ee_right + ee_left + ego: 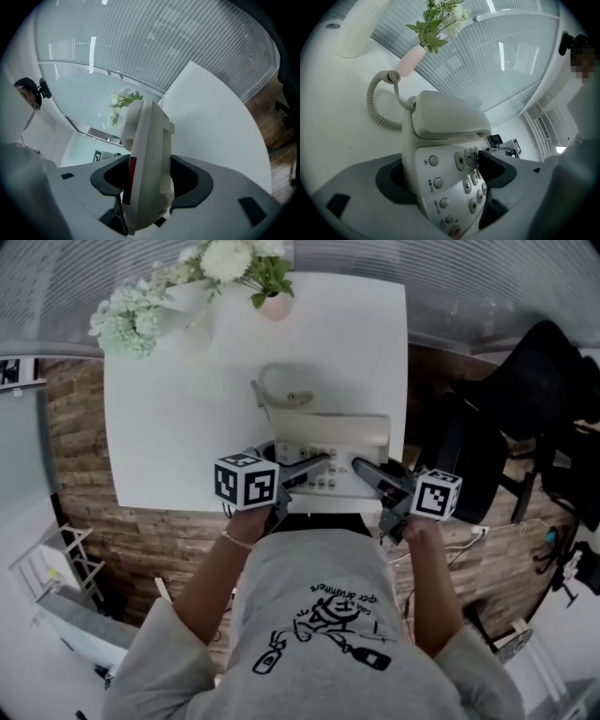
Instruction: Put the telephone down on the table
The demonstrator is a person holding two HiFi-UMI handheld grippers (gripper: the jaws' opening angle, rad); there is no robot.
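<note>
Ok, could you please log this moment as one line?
telephone: near edge of table; left gripper: open around it; right gripper: shut on it

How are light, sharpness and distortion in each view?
Head view: even light, sharp, straight lines bend near the edges. Left gripper view: telephone sharp, bright streaks on the glass wall behind. Right gripper view: telephone very close, dark rounded corners.

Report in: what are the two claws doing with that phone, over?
Left gripper open, telephone between its jaws. Right gripper shut on its other side. Telephone at table's near edge, touchdown unclear. Flowers well clear.
</note>
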